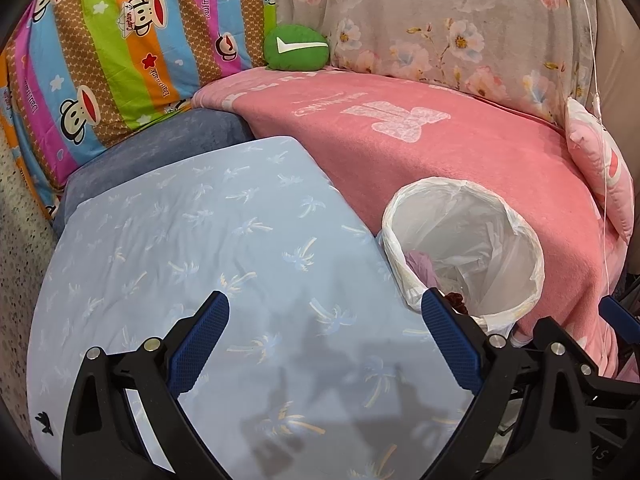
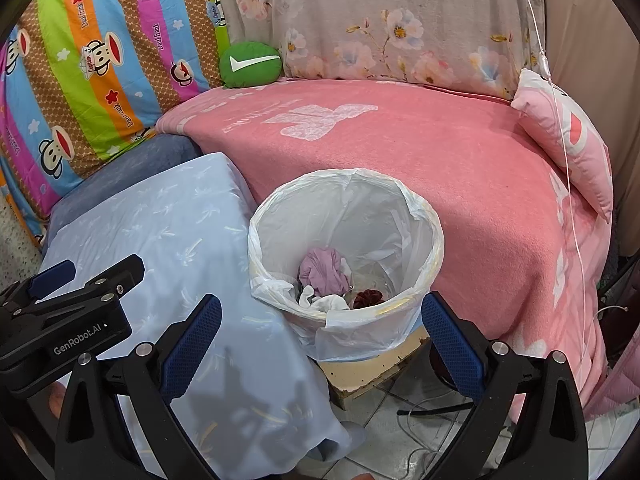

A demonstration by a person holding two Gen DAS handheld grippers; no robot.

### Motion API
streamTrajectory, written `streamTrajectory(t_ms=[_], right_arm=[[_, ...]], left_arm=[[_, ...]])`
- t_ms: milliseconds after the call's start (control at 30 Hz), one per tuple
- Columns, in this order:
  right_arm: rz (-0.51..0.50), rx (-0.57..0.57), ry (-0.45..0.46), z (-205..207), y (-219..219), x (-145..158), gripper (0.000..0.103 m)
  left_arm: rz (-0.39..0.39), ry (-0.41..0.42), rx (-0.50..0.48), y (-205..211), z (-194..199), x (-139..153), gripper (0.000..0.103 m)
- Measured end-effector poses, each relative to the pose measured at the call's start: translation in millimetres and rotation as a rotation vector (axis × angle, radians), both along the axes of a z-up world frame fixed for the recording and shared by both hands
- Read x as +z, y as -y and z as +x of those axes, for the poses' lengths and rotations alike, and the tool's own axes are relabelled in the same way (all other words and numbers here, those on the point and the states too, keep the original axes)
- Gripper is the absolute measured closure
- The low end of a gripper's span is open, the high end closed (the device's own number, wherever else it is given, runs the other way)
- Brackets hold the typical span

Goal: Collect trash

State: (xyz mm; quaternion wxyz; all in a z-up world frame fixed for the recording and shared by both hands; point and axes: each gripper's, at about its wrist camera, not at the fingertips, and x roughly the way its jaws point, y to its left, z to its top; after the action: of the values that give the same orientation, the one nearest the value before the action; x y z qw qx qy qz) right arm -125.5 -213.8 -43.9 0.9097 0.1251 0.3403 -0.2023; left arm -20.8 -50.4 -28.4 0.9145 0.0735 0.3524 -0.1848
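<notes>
Left tongs: jaws spread wide, nothing between them, over the light blue sheet.
Right tongs: jaws spread wide and empty, just near of the bin.
Trash bin: white-lined, standing between the blue sheet on the left and the pink blanket on the right, on a pale board.
Trash: crumpled lilac, white and dark red pieces lying at the bottom of the bin.
Far side: striped monkey-print bedding left, green cushion centre, floral fabric right.
Right edge: pink pillow.
</notes>
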Motion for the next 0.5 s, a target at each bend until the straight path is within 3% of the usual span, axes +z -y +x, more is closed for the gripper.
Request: streamTrajectory(t_ms=[500], right_arm=[[-0.003,-0.001,-0.021,2.9,2.1,-0.1,0.005]], left_arm=[[0.000,-0.046,0.010,0.3,4.1,-5.9,0.010]])
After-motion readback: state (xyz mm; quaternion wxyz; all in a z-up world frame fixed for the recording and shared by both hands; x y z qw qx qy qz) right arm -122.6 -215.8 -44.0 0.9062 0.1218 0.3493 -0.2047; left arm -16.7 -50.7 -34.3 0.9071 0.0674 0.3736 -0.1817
